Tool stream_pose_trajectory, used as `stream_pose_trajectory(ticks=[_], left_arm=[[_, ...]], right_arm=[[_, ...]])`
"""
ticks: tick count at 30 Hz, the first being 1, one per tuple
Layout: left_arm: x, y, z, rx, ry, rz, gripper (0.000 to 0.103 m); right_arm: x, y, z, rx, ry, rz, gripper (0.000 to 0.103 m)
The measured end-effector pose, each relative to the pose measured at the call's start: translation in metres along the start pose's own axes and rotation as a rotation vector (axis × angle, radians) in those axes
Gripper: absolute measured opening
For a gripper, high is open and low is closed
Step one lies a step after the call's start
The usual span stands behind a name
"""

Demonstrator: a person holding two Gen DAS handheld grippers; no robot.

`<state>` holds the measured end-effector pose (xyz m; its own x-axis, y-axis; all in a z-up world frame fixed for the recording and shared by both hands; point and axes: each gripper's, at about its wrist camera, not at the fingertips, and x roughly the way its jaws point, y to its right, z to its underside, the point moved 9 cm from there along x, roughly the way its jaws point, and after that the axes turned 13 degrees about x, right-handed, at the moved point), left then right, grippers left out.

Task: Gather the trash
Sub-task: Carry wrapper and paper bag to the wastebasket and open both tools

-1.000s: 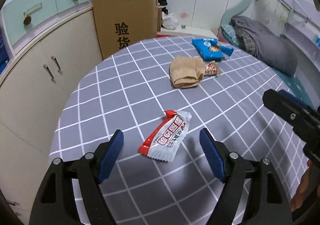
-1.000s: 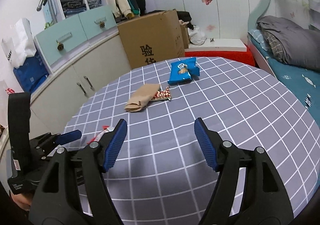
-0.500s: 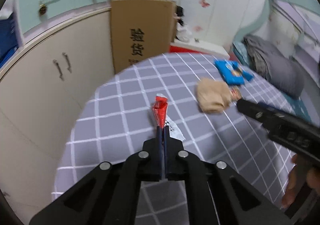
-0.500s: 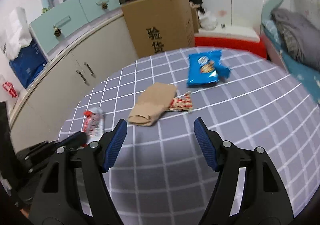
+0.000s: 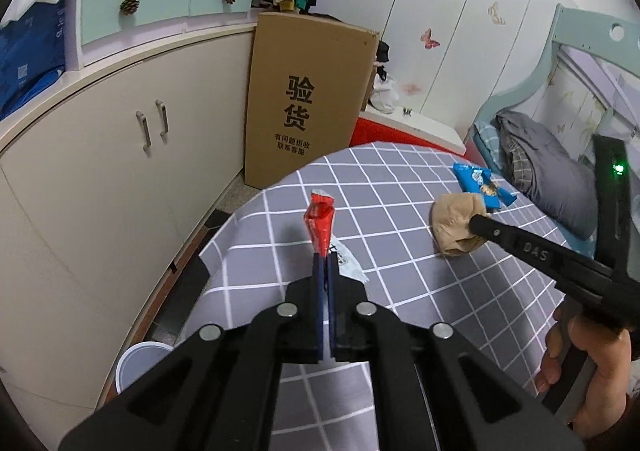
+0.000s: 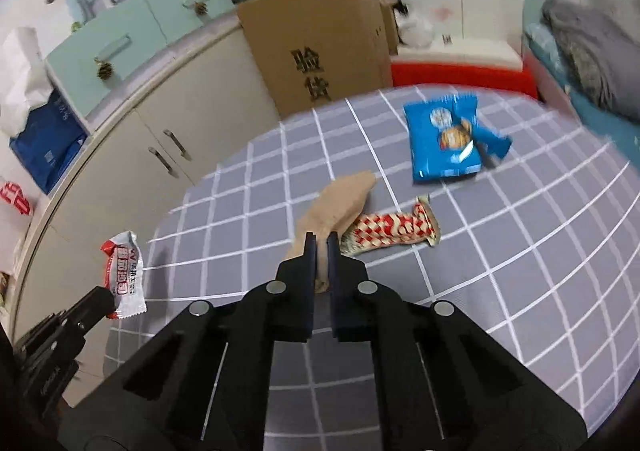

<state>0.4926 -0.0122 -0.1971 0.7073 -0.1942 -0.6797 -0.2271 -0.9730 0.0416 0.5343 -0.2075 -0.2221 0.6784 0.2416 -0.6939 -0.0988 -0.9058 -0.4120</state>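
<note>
A red-and-white snack wrapper (image 5: 322,229) stands pinched by its near end in the left gripper (image 5: 326,263), its long axis running straight on from the closed fingers and its red tip lifted clear over the near-left edge of the grey checked tablecloth (image 5: 400,251). In the right wrist view the same wrapper (image 6: 122,277) hangs off the left gripper's tip at the table's left rim. The next move, as it looks, turns on what lies low and to the left: a white round container (image 5: 140,363), possibly a bin, sits on the floor below the table edge, nearer the left hand than the right, so the wrapper needs only to travel left and down.

Further right, the right gripper (image 6: 320,251) is closed on the near end of a tan sock (image 6: 340,207), which stretches away from the fingers toward the far side. Just beside it on the right lies a red-and-cream patterned wrapper (image 6: 394,231), touching the sock's edge. Beyond, well apart, a blue snack bag (image 6: 446,143) rests flat toward the far right. A cardboard box (image 5: 308,99) stands against the cabinets (image 5: 120,179) behind the table.
</note>
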Motion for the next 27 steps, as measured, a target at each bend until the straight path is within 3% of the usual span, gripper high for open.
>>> stream_pose_trajectory(ticks=[5, 11, 20, 27], left_arm=[[-0.025, -0.021, 0.003, -0.037, 0.041, -0.006, 0.002], [-0.063, -0.065, 0.023, -0.106, 0.071, -0.042, 0.002], [-0.109, -0.15, 0.09, -0.21, 0.038, -0.144, 0.002], [-0.107, -0.216, 0.164, -0.309, -0.054, -0.198, 0.002]], right_arm=[[-0.031, -0.039, 0.007, -0.072, 0.031, -0.073, 0.005], [-0.061, -0.107, 0.04, -0.16, 0.014, -0.197, 0.005], [-0.062, -0.222, 0.141, -0.299, -0.101, -0.357, 0.005], [-0.033, -0.272, 0.226, -0.391, -0.229, -0.367, 0.005]])
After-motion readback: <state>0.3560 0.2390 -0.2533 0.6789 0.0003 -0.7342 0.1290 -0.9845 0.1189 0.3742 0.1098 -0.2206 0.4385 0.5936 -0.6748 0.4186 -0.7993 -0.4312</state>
